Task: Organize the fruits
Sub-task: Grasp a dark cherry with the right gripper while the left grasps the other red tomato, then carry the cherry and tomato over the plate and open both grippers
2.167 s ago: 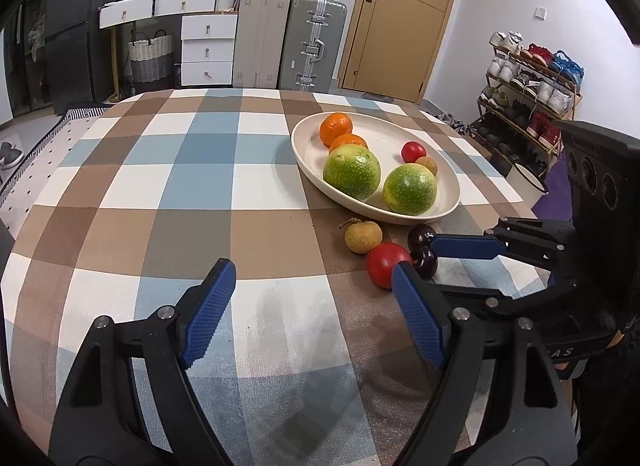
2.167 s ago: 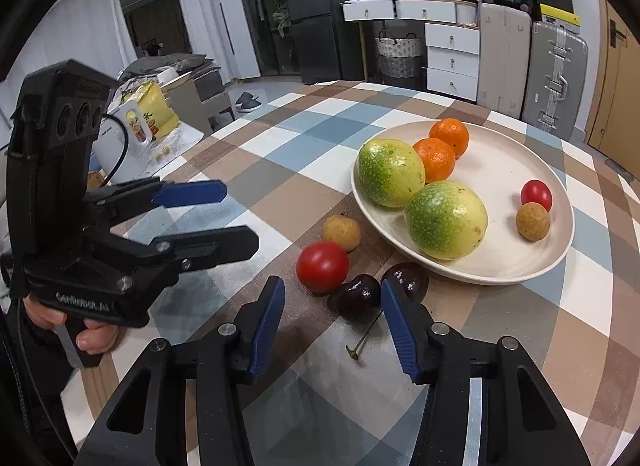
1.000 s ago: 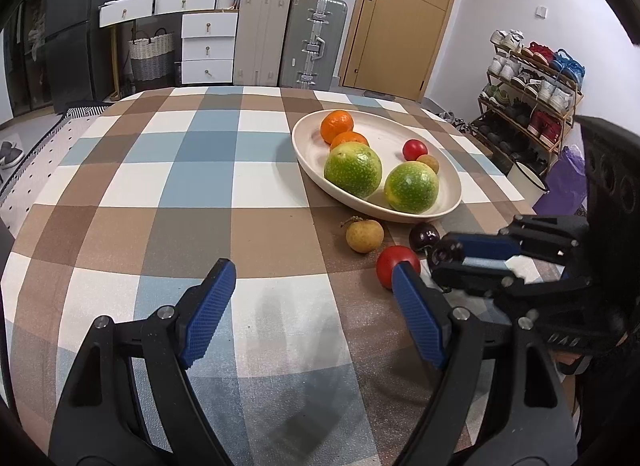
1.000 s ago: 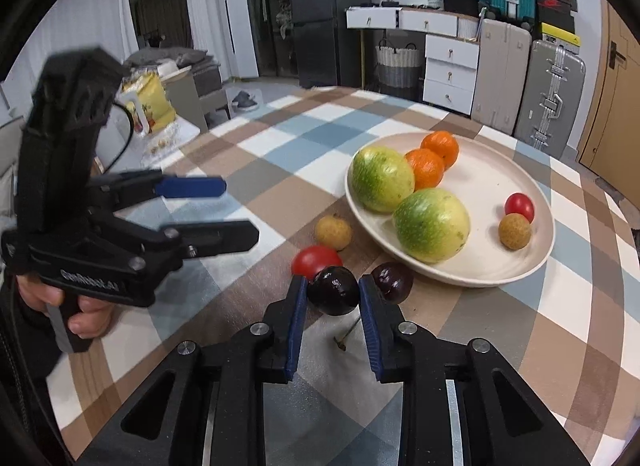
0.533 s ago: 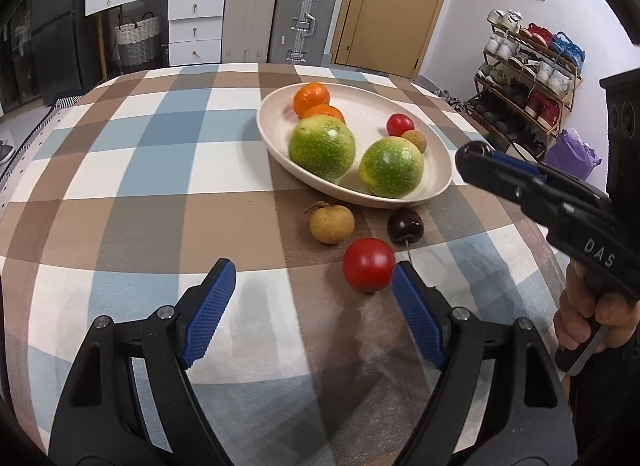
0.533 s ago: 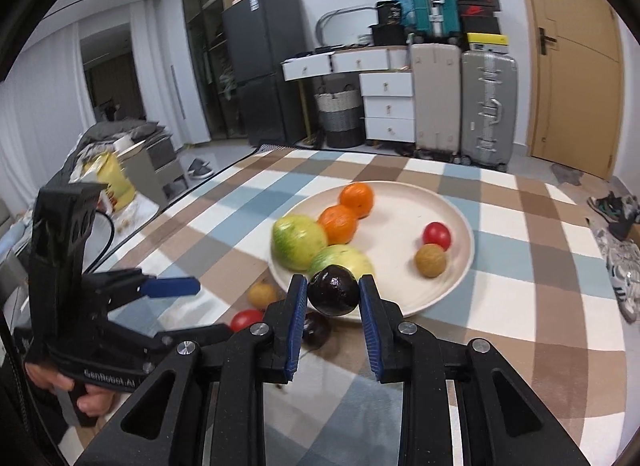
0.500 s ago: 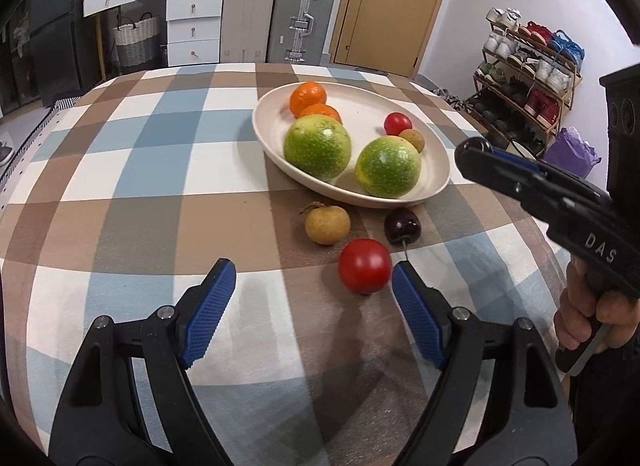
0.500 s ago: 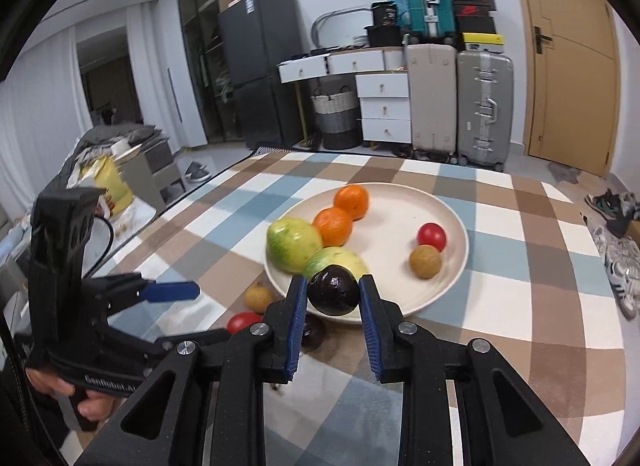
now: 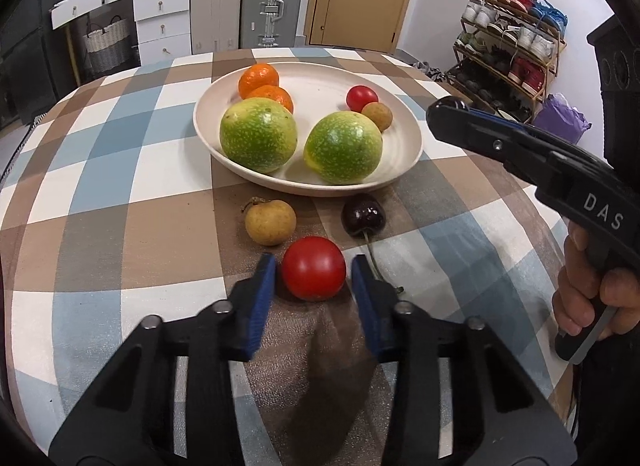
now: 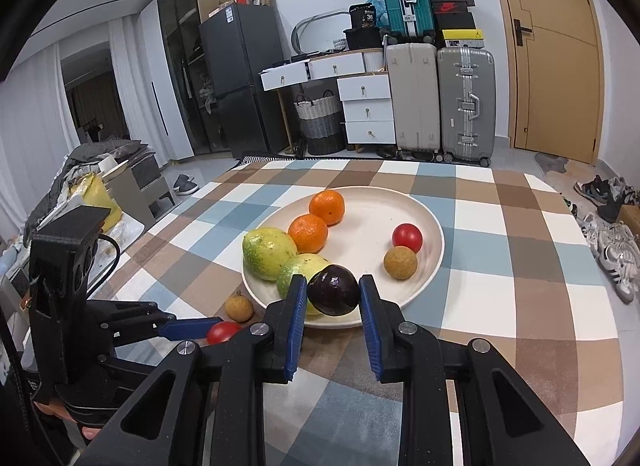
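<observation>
flanking tomato (image 9: 313, 274): longan (image 9: 270, 222), cherry (image 9: 363, 214)

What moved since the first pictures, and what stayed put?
The right gripper grabbed one dark cherry off the cloth and lifted it toward the plate. The left gripper moved in around the red tomato. The plate's fruit, the other cherry and the longan stayed.

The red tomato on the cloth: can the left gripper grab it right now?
Probably yes. The left gripper is open with a finger on each side of the red tomato, and nothing sits between them. The cherry and longan lie clear behind.
</observation>
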